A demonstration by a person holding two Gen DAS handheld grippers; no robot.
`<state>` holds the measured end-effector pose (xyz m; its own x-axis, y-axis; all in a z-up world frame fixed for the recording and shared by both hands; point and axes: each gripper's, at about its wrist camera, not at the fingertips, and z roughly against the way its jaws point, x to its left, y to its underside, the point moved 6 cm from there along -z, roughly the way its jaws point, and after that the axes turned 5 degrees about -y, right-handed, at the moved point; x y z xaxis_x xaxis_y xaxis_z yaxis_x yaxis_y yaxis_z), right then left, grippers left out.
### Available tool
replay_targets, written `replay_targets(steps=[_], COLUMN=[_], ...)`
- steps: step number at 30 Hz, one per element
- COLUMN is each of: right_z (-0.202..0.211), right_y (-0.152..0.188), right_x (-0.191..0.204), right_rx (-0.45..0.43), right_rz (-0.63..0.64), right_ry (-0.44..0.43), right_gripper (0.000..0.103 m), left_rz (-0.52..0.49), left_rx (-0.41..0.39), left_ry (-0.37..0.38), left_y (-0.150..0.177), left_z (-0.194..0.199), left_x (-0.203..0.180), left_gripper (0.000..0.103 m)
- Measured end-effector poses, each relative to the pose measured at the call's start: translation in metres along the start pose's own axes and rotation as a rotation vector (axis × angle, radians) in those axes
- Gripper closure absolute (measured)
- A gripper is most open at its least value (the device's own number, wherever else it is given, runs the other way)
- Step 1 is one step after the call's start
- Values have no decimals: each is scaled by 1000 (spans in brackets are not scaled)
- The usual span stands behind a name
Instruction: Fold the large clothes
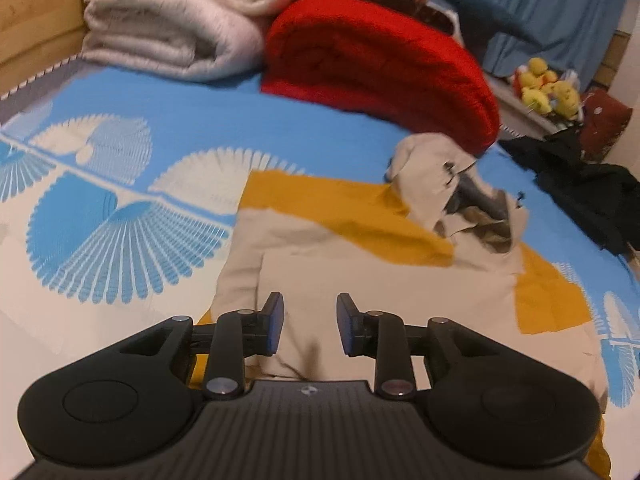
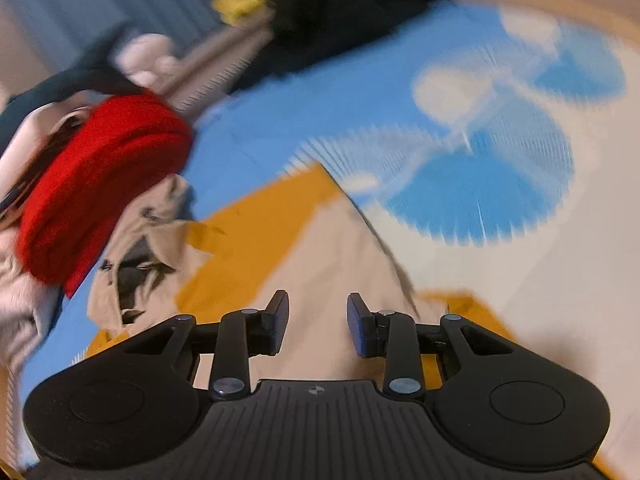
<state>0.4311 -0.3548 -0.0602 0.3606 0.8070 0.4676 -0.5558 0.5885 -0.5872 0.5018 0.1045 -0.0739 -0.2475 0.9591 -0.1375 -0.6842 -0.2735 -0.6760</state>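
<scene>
A large beige and mustard-yellow garment (image 1: pixel 360 272) lies spread on the bed, with its collar end bunched up (image 1: pixel 460 196) at the far side. In the left wrist view my left gripper (image 1: pixel 310 320) hovers just above the beige panel, jaws apart, with only cloth showing behind the gap. The right wrist view is blurred. There my right gripper (image 2: pixel 318 322) hangs over the same garment (image 2: pixel 328 256), also open, with nothing pinched between its pads.
The bed sheet (image 1: pixel 120 220) is blue with white fan patterns. A rolled red blanket (image 1: pixel 380 68) and a folded white blanket (image 1: pixel 172 20) lie at the far end. Black clothes (image 1: pixel 580 188) lie at the right edge, yellow plush toys (image 1: pixel 548 88) beyond.
</scene>
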Motion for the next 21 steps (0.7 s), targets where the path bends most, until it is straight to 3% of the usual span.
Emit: replay_targets(steps=[5,7,11,12,15,17,21], right_z=[32,44,61,64,72,73,68], right_y=[-7,-8,-10,-12,-15,-19,-25], right_x=[18,19,17,15,8,5,-1], right_rx=[-74,-91,-114,-117,-129,-128,-129], right_rz=[168,204,225,219,202,192,178], right_ry=[-18,-32,-58,-64,-70,-76,-74], right_gripper=[69,69,69,69,69,69,69], left_rz=[-59,-88,-176,-182,-198,-211,-292], left_rx=[-108,-163,-277,-293,-265,-212,-198], left_ry=[16,28,41,47,58,59,29], left_y=[-7,-11,-23,-27,-52,-80,-141], left_z=[32,49,91,99,104,89,38], left_x=[-14,-18,-26,-27,-41,-60,-101], left_gripper=[69,57,45,35,32,32,34])
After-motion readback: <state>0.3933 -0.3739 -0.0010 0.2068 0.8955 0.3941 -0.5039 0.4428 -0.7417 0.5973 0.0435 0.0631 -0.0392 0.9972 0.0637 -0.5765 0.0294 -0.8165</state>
